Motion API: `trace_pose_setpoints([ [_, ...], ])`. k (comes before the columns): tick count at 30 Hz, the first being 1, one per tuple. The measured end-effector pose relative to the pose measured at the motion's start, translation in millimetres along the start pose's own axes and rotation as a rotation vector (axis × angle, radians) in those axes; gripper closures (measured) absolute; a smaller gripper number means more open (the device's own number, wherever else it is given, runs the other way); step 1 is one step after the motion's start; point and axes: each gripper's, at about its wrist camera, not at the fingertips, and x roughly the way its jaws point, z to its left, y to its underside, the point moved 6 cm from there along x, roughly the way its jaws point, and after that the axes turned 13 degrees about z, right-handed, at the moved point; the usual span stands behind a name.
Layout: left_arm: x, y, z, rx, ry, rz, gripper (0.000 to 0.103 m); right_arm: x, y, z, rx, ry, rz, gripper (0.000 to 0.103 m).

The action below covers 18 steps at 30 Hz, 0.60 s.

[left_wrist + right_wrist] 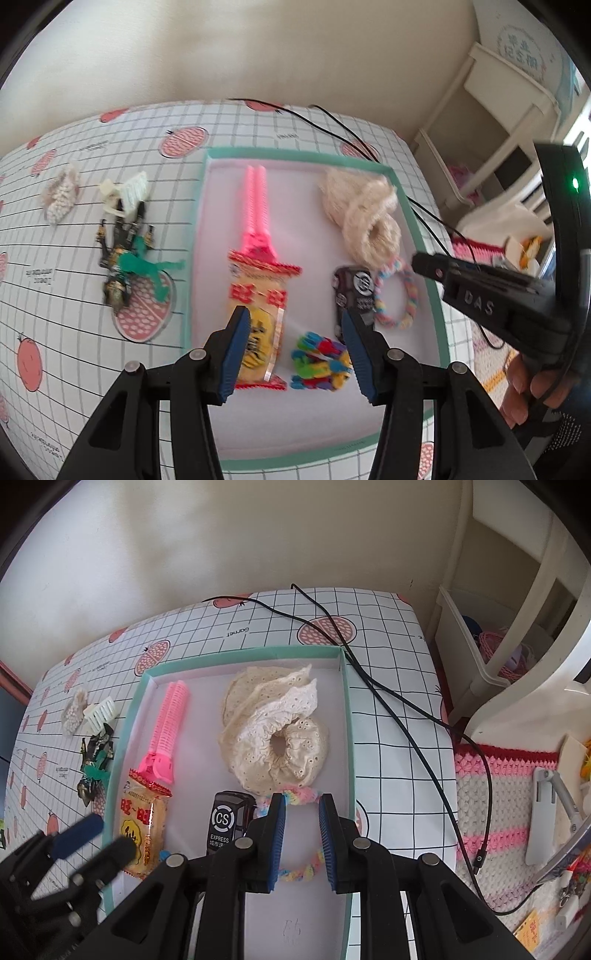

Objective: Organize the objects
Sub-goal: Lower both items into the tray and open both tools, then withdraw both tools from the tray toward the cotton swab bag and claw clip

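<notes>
**Tray nearly filled, a few things left outside**

The tray [347, 716], mint-rimmed with a white floor, sits on the checked surface [399, 716]. In it lie a pink comb clip [166, 727], a snack packet [142, 823], a black toy car [225, 819], a cream lace scrunchie [277, 738], a pastel braided ring [397, 295] and a bundle of coloured clips [321, 362]. Left of the tray, on the surface, remain a dark figure with a green piece [125, 258], a white claw clip [125, 192] and a beaded pouch [61, 195].

Those leftovers look light. The figure is stiff and spiky, best pinched across its body; the clip is hard and slick, so its spine is the safer hold; the pouch is soft and will squash.

The left claw [295, 350] hangs above the tray, jaws apart, nothing between them. The right claw [303, 834] stands narrowly apart over the braided ring, pads not pressing it.

Only the left view shows the coloured clips and the person's hand [532, 387]. Only the right view shows the lace and car lettering sharply.
</notes>
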Motion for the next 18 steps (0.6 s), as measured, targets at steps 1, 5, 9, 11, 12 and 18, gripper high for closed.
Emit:
trace_pose_setpoints([
  [1,-1.8,0.0,3.2,-0.008,-0.007,-0.007,0.049,0.1,0.5,0.6,0.0,-0.001,-0.001,0.082],
  [5,-6.3,-2.4,19.7,-0.053,-0.038,-0.036,0.042,0.8,-0.2,4.6,-0.004,-0.004,-0.003,0.068],
  [9,-7.6,-5.8,36.3,-0.096,-0.064,-0.063,0.035,0.0,-0.4,8.2,-0.011,-0.008,-0.011,0.057],
  [11,-8.4,-7.8,43.9,-0.117,-0.073,-0.076,0.032,-0.7,-0.6,9.9,-0.013,-0.011,-0.017,0.046],
  [12,-9.1,-8.5,46.7,-0.126,-0.079,-0.084,0.027,-1.1,-0.9,10.7,-0.014,-0.013,-0.021,0.042],
  [18,-16.9,-11.2,58.0,-0.155,-0.108,-0.134,0.012,-2.6,-2.7,13.9,-0.017,-0.021,-0.037,0.019],
])
